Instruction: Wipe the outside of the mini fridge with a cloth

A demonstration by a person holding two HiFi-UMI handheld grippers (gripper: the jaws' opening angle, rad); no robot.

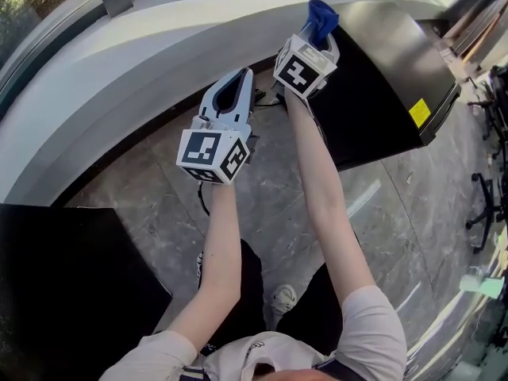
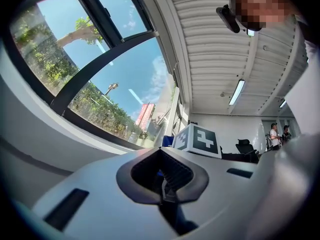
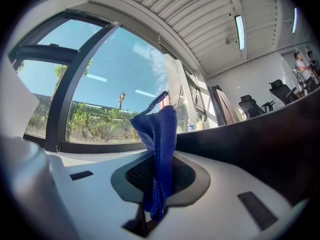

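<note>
The black mini fridge stands on the floor at the upper right of the head view; its dark top edge shows in the right gripper view. My right gripper is shut on a blue cloth, which sticks up from its jaws beside the fridge's left side. My left gripper hangs left of it, over the floor, jaws shut with nothing between them. Both point up toward the window.
A curved white window ledge runs behind both grippers. A black box sits at the lower left. The person's legs and shoes are below. Office chairs stand at the far right on the tiled floor.
</note>
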